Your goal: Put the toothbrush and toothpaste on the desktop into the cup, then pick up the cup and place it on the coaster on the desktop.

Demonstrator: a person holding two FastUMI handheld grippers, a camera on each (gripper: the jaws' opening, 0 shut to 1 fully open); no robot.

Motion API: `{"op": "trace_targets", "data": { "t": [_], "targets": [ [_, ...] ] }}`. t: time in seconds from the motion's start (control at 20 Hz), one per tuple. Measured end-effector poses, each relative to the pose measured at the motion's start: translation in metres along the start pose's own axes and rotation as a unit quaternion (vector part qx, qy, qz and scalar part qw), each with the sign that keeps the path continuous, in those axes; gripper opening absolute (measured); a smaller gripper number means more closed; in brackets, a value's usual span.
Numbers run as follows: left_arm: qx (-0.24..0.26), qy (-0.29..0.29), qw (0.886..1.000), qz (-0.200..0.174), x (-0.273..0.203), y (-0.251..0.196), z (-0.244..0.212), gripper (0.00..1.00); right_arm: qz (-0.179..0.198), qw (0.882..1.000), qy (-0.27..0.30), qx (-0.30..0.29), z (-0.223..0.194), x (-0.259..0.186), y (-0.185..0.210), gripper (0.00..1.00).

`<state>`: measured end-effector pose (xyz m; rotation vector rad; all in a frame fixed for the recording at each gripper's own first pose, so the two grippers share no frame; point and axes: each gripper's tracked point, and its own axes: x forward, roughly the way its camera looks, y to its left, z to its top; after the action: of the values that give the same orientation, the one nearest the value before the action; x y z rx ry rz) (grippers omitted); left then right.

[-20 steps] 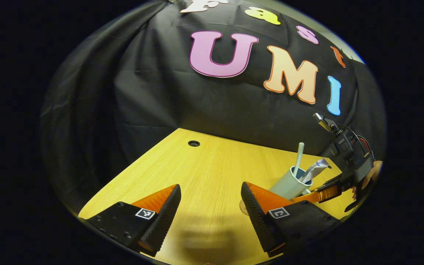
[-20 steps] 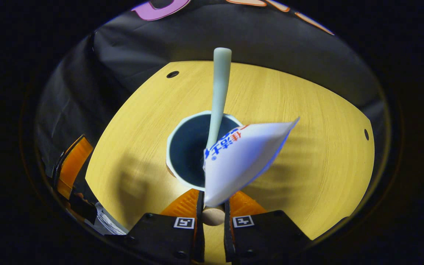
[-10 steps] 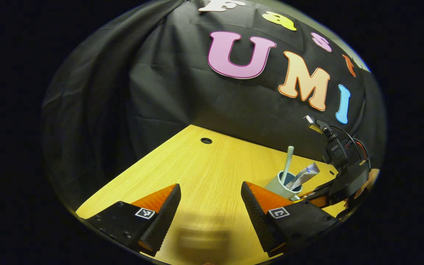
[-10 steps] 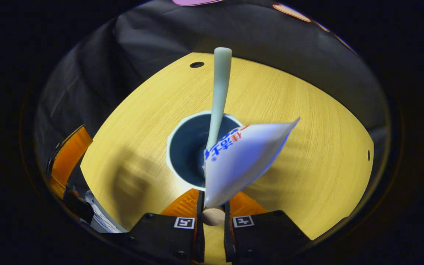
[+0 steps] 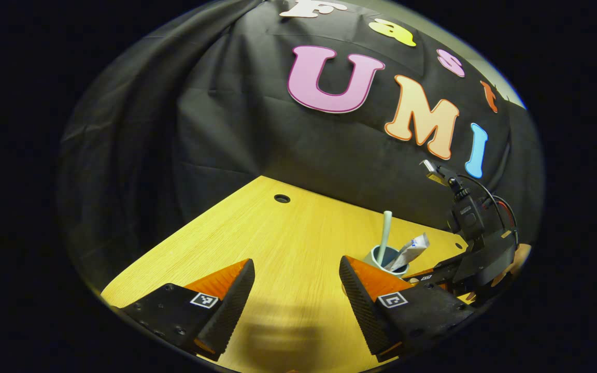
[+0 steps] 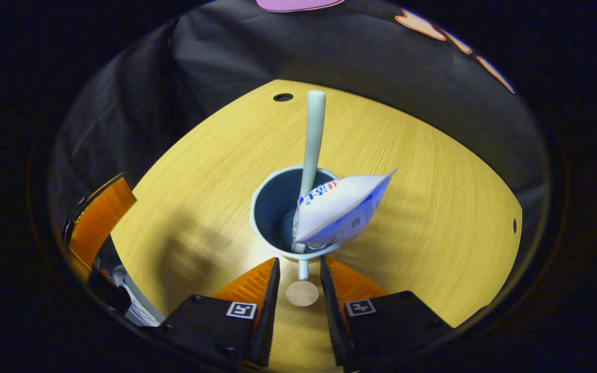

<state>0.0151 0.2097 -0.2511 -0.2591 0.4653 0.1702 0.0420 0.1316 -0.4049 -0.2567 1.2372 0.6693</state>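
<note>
Right gripper view shows the right gripper [image 6: 299, 269] parted narrowly around the cup's handle [image 6: 303, 269], pressing nothing; the cup [image 6: 272, 207] holds the toothbrush [image 6: 313, 140] and toothpaste [image 6: 342, 210], coaster [image 6: 302, 293] just beside. The left gripper [image 5: 297, 290] gapes wide over the desktop [image 5: 278, 233].

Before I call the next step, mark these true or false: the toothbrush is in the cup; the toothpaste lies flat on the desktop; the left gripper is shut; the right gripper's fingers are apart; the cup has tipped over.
1. The toothbrush is in the cup: true.
2. The toothpaste lies flat on the desktop: false. It sits in the cup, its flat end over the rim.
3. The left gripper is shut: false. It is wide open, with nothing between its fingers.
4. The right gripper has its fingers apart: true.
5. The cup has tipped over: false. It stands upright.
</note>
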Motion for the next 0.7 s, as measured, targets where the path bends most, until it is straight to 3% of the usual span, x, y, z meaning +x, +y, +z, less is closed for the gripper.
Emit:
{"op": "trace_targets", "data": {
  "t": [0.2, 0.45, 0.7],
  "targets": [
    [0.014, -0.008, 1.000, -0.013, -0.002, -0.033, 0.008, 0.95, 0.000, 0.997, -0.073, 0.014, 0.005, -0.032, -0.017, 0.96],
    [0.043, -0.036, 0.998, -0.034, -0.013, -0.099, 0.024, 0.95, -0.026, 0.972, -0.225, 0.065, 0.014, -0.110, -0.067, 0.96],
    [0.055, -0.068, 0.995, -0.038, -0.031, -0.167, 0.033, 0.95, -0.056, 0.932, -0.343, 0.098, 0.009, -0.198, -0.137, 0.98]
  ]
}}
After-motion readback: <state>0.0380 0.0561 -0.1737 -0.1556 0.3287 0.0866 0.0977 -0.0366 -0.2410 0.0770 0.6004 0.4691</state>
